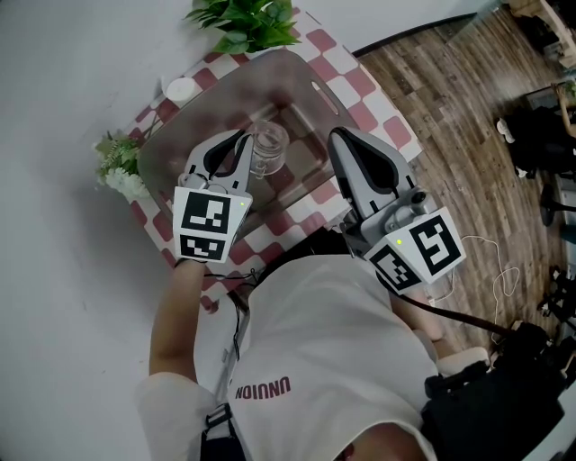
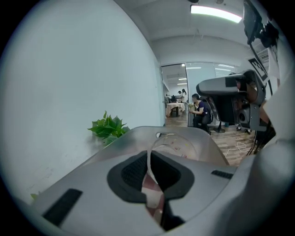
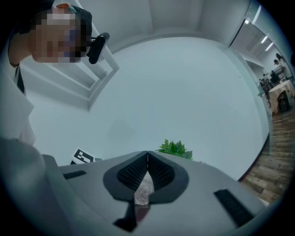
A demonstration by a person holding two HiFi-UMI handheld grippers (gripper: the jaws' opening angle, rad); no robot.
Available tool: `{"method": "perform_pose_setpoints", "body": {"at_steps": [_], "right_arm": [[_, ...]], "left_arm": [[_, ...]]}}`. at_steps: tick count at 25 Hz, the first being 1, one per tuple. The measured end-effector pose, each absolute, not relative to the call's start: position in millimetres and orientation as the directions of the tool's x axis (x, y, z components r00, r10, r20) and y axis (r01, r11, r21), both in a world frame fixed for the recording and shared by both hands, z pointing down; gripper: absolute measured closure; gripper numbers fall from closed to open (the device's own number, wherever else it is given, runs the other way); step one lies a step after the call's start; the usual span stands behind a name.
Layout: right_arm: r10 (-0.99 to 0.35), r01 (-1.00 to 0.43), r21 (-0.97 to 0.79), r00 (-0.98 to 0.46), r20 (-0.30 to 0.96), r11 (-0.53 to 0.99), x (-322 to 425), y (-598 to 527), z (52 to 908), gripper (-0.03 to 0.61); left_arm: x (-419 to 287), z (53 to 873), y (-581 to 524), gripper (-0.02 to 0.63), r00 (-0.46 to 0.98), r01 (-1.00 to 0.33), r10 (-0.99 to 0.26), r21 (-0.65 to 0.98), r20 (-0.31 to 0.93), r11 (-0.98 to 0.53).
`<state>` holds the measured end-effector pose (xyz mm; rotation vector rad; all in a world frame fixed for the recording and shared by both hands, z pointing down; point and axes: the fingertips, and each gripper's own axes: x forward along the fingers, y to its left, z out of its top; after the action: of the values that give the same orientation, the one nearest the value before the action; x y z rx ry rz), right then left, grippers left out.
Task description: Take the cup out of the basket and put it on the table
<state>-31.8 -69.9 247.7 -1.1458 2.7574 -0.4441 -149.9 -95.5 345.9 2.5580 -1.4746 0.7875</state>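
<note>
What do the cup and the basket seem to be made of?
The cup looks like clear glass or hard clear plastic: the checked cloth shows through its thin wall. The basket looks like smoky, translucent plastic, smooth and faintly glossy: the checks show dimly through it.

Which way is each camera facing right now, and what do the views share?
Head view: on the person's head, looking steeply down at the basket on the checkered table; left gripper, right gripper, a forearm and shirt show.
Left gripper view: rides the left gripper, faces past its jaws, shut on the cup rim, toward the office; the right gripper shows.
Right gripper view: rides the right gripper, jaws shut on nothing, faces the white wall; the shirt shows.
Shared: the green plant appears in all three.
</note>
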Motion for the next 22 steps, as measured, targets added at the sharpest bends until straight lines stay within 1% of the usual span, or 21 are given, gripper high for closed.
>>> {"method": "perform_pose_setpoints", "body": {"at_steps": [22], "right_arm": [[-0.703, -0.669, -0.308, -0.711, -0.001, 0.677, -33.5, -57.3, 245.7, 0.561]], "left_arm": [[-154.6, 313.9, -89.0, 0.58, 0.347, -0.879, -0.868, -0.199, 0.355, -0.433]]}}
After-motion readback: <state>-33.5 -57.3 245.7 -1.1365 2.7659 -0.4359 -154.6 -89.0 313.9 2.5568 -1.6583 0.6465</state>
